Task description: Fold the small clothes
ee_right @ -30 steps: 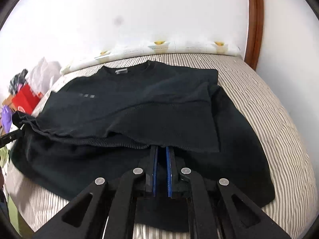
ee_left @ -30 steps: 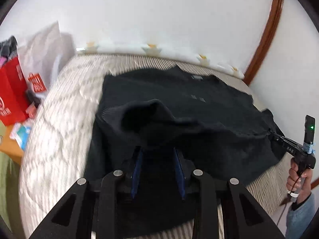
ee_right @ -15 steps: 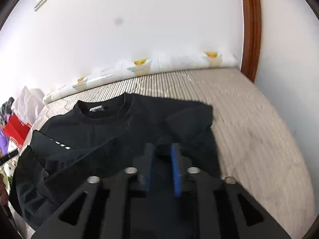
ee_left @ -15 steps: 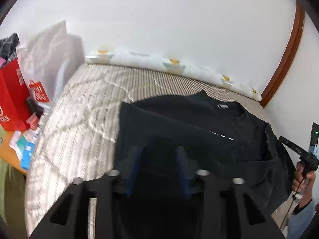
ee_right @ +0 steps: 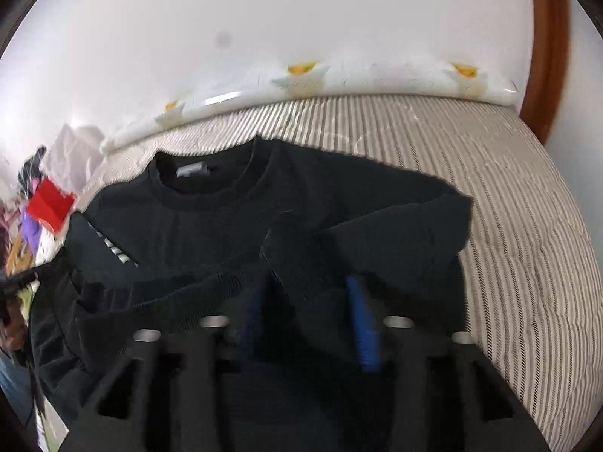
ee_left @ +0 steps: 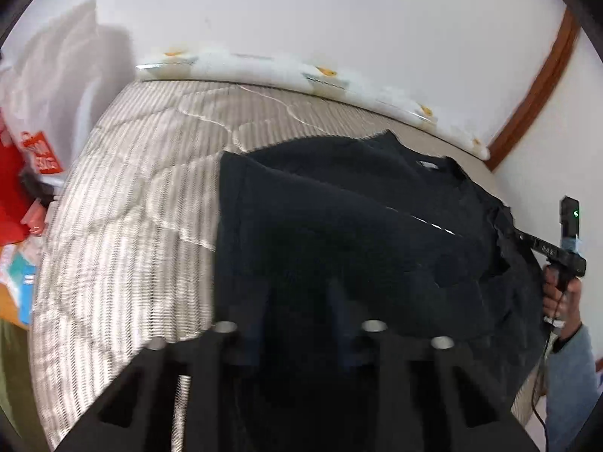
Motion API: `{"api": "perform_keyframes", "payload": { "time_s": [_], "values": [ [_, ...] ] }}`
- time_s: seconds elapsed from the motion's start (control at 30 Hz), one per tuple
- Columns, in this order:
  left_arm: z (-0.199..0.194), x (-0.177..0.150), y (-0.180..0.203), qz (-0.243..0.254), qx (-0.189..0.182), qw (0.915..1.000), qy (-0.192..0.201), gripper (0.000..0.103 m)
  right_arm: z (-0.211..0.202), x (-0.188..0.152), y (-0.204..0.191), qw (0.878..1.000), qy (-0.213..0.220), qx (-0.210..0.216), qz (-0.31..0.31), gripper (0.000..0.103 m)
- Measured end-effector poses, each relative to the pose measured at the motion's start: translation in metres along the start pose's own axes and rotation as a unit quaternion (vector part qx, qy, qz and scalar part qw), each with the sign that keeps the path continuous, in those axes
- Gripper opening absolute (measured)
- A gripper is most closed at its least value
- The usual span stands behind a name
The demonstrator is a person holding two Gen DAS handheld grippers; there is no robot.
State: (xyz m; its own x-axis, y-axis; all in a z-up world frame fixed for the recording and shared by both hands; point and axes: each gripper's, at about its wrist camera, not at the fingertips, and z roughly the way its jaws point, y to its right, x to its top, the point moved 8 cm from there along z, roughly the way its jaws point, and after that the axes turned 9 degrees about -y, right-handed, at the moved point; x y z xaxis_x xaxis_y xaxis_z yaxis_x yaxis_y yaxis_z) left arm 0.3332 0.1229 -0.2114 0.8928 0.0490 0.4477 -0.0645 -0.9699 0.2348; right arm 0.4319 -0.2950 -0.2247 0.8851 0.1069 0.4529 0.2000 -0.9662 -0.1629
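Observation:
A black sweatshirt (ee_left: 339, 226) lies on the striped bed (ee_left: 132, 207) with its collar and label toward the wall. Its lower part is folded up over the chest. My left gripper (ee_left: 297, 290) hovers low over the near left edge. Its dark fingers show blurred and apart while the jaws are closing, with black cloth under and between them. In the right wrist view the sweatshirt (ee_right: 211, 233) fills the middle. My right gripper (ee_right: 307, 282) has its blue pads wide apart, closing slightly, and a loose fold lies between them unpinched. The left gripper (ee_right: 22, 280) shows at the left edge.
A person's hand (ee_left: 561, 297) and blue sleeve hold the right gripper (ee_left: 516, 231) at the bed's right side. Red bags (ee_left: 11, 188) and clutter stand left of the bed. A white printed roll (ee_right: 377, 79) lines the wall. Brown door trim (ee_right: 546, 37) rises at right.
Both grippers have travelled toward the collar, carrying the hem up over the shirt. The right pads, shut on the hem a second ago, now stand apart. The fold has settled.

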Motion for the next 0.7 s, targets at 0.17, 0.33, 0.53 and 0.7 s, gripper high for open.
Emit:
{"api": "perform_keyframes", "payload": {
  "time_s": [0.17, 0.33, 0.53, 0.7],
  "values": [
    [-0.040, 0.012, 0.003, -0.018, -0.016, 0.9972, 0.071, 0.009, -0.050, 0.006, -0.001, 0.995, 0.092, 0.030, -0.016, 0.012],
    [-0.058, 0.049, 0.009, -0.049, 0.001, 0.9889, 0.140, 0.009, -0.091, 0.034, 0.025, 0.985, 0.168, 0.013, 0.037, 0.012],
    [-0.006, 0.081, 0.026, -0.025, 0.076, 0.9899, 0.117, 0.009, -0.036, 0.049, 0.052, 0.990, 0.104, -0.041, 0.080, 0.012],
    [0.033, 0.080, 0.020, -0.024, 0.108, 0.9903, 0.084, 0.010, 0.004, 0.035, 0.073, 0.990, 0.068, -0.054, 0.108, 0.012]
  ]
}}
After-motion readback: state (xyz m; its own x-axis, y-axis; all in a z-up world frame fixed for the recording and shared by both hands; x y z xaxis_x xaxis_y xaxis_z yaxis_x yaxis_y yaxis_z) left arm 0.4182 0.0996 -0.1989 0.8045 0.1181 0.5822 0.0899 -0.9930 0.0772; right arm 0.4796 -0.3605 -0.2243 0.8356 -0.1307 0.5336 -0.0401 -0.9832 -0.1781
